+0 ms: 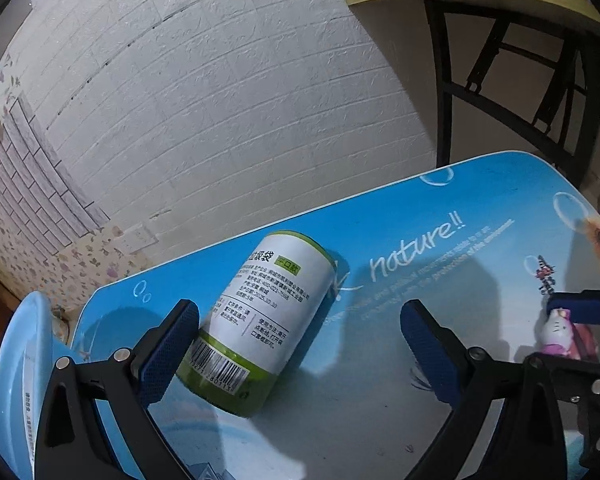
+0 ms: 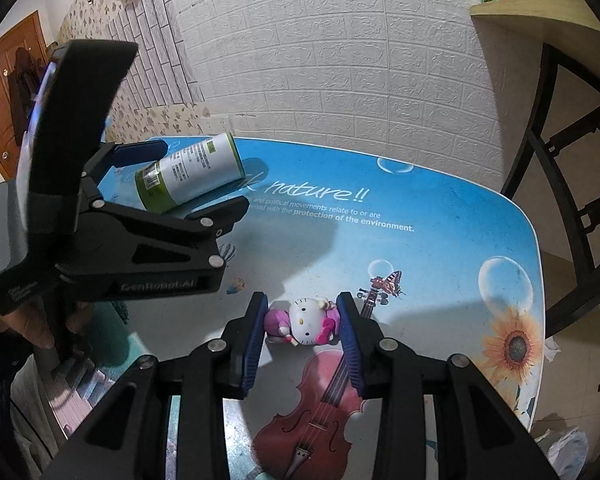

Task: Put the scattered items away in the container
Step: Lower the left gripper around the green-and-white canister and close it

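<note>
A white and green cylindrical can point(image 1: 260, 320) lies on its side on the blue printed table point(image 1: 440, 280). My left gripper point(image 1: 300, 348) is open around it: the left pad point(image 1: 168, 352) is against the can's barcode end and the right pad point(image 1: 428, 352) stands well clear. The right wrist view shows the same can point(image 2: 192, 172) between the left gripper's point(image 2: 198, 176) spread fingers. Nearer the table's front, my right gripper point(image 2: 303, 340) is shut on a small Hello Kitty toy point(image 2: 308, 320), which rests on the table point(image 2: 440, 260). The toy point(image 1: 556, 332) also shows at the left view's right edge.
A light blue basin point(image 1: 16, 380) sits off the table's left end. A wooden shelf point(image 2: 540, 8) on a black metal frame point(image 2: 540, 152) stands at the right, close to the table's corner. A white brick-pattern wall point(image 1: 220, 100) runs right behind the table. A person's hand point(image 2: 20, 320) holds the left gripper.
</note>
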Motion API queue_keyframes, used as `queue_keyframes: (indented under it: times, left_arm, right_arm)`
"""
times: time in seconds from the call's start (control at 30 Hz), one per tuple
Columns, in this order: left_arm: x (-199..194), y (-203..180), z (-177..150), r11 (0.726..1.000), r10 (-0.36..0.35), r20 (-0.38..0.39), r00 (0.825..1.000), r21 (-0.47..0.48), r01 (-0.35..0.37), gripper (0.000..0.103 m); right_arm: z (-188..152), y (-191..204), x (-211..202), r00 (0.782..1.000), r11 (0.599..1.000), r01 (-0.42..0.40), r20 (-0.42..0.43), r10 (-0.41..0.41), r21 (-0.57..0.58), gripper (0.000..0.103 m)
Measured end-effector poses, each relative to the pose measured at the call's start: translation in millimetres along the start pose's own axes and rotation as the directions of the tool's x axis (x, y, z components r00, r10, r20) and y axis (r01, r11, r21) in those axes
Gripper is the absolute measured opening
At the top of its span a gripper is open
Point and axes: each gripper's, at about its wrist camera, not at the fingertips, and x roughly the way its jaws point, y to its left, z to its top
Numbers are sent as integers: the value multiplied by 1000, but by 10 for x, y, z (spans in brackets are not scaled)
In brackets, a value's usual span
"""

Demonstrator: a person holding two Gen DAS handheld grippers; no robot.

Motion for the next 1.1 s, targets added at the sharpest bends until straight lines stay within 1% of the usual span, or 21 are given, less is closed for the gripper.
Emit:
queue_keyframes:
  times: [0.13,0.27,0.4,0.5,0.7,0.77,0.83,0.87,0.9,1.1]
  left_arm:
    - [69,5,20,1000,12,-20,1000,14,-12,102]
    - [96,12,27,1000,8,-26,1000,16,-7,102]
    - [87,22,18,1000,12,-18,1000,22,-11,94]
    - [141,20,35,999,32,-36,999,29,-31,94]
    - [190,73,59,1000,23,-47,999,3,-23,94]
    - [191,96,54,1000,18,-48,999,-4,-18,90]
    - [183,117,47,999,42,-44,998,-6,-43,73]
    - [169,129,39,999,48,-37,998,-8,-49,69]
    - [155,137,35,999,50,-31,998,-9,-50,62]
    - [30,148,-28,1000,10,-5,1000,-3,-10,49]
  right_arm:
    - [7,-1,15,1000,1000,2,-1,-2,-2,36]
    - [6,-2,16,1000,1000,2,-1,-2,-2,37]
    - [5,0,16,1000,1000,2,-1,-2,-1,37]
    - [5,-2,16,1000,1000,3,-1,-3,-2,37]
    - [4,-3,19,1000,1000,0,-1,0,0,37]
    - [6,-5,23,1000,1000,0,-1,0,1,37]
    - [6,-10,21,1000,1000,-1,0,1,3,37]
    - [7,-12,22,1000,1000,-2,0,2,5,37]
    - [8,-13,22,1000,1000,-2,0,2,6,37]
    - [16,-12,32,1000,1000,9,1,-9,9,37]
